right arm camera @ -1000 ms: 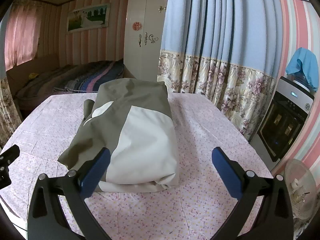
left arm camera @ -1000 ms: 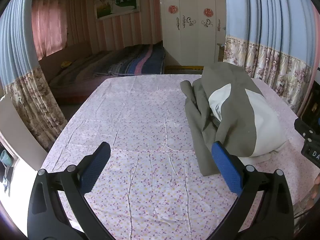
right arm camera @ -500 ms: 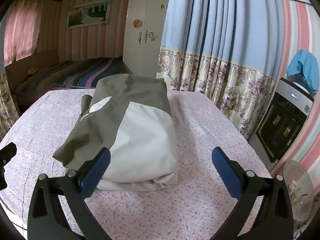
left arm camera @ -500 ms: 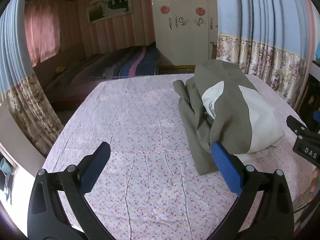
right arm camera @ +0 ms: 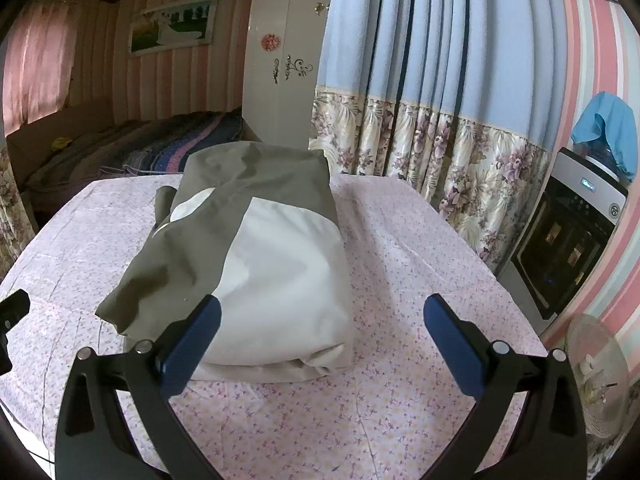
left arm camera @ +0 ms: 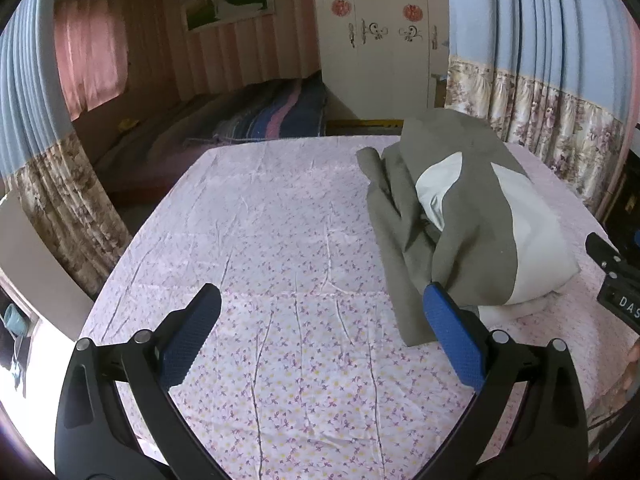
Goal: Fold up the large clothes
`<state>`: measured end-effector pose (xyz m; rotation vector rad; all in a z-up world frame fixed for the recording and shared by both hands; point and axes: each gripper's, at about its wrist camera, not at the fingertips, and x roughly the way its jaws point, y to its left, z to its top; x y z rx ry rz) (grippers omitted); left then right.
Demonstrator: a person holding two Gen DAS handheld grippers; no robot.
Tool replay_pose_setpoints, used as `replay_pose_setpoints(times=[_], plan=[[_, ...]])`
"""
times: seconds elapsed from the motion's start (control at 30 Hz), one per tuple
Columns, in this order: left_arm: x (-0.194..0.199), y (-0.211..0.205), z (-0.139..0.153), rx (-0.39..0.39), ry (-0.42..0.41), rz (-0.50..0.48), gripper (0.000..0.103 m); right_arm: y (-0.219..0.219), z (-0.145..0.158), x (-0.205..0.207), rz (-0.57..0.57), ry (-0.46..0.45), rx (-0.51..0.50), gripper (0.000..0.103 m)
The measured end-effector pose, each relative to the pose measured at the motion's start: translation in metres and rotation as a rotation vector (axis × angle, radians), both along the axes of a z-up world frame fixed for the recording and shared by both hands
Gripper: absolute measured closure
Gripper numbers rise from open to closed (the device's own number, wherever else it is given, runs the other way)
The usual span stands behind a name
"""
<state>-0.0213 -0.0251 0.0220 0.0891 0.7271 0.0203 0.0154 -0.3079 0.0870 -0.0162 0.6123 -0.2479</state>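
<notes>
Garment [right arm camera: 256, 256] bundled ahead of your wide, empty right gripper [right arm camera: 320, 332].
Soft, limp cloth: pinch the olive edge beside your wide left gripper [left arm camera: 320, 332].

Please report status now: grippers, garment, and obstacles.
Left gripper open, empty. Right gripper open, empty. Garment bundled on the table, ungrasped. Nothing in the way.

The garment [right arm camera: 248, 256] is olive-grey with big white panels, sitting on a pale pink sheet [left arm camera: 280, 264] dotted with tiny purple and yellow flowers. Behind that sheet there's a blue curtain [right arm camera: 420, 40] with a floral hem, pink striped walls [left arm camera: 248, 48] and a white wardrobe [left arm camera: 380, 32].
</notes>
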Motion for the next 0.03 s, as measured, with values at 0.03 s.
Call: replay_pose_setpoints(times=[0.03], plan=[[0.0009,0.0001,-0.0010,0.000,0.003,0.001,0.003,-0.0010,-0.0009,0.0008,-0.001,0.002,0.001,0.001]])
